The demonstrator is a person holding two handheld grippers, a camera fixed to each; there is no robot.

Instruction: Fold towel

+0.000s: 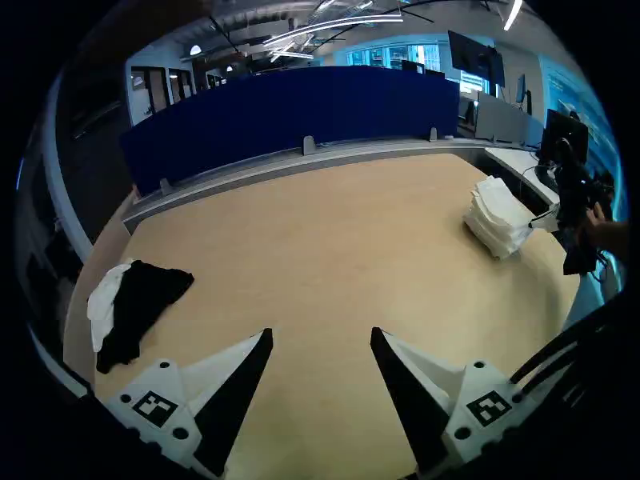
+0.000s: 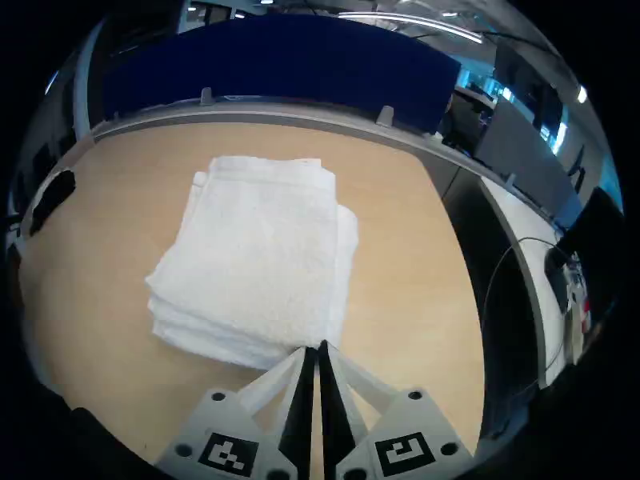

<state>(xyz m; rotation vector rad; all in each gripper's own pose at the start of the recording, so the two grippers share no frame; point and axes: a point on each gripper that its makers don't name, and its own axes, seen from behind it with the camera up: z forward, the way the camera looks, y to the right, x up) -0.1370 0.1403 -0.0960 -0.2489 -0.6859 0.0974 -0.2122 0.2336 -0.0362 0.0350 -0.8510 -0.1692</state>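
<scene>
Fingers pressed together on right gripper [image 2: 320, 352], tips at near edge of folded white towel stack [image 2: 256, 256]; spread wide on left gripper [image 1: 320, 340], over bare table [image 1: 320, 240]. Risk: whole stack dragged or toppled if nudged forward, layers loose. Around: blue partition [image 1: 304, 112] behind; black-and-white cloth heap [image 1: 132, 308] far left, well apart, no obstacle.

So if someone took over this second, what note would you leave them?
Left hand-held gripper: open, empty, over the bare wooden table.
Right hand-held gripper: shut, tips at the near edge of the folded white towel stack; I can't tell if it pinches cloth.
Done: the stack looks neatly folded.
Left: a crumpled black and white cloth pile lies by the table's edge, unfolded, probably next.
</scene>
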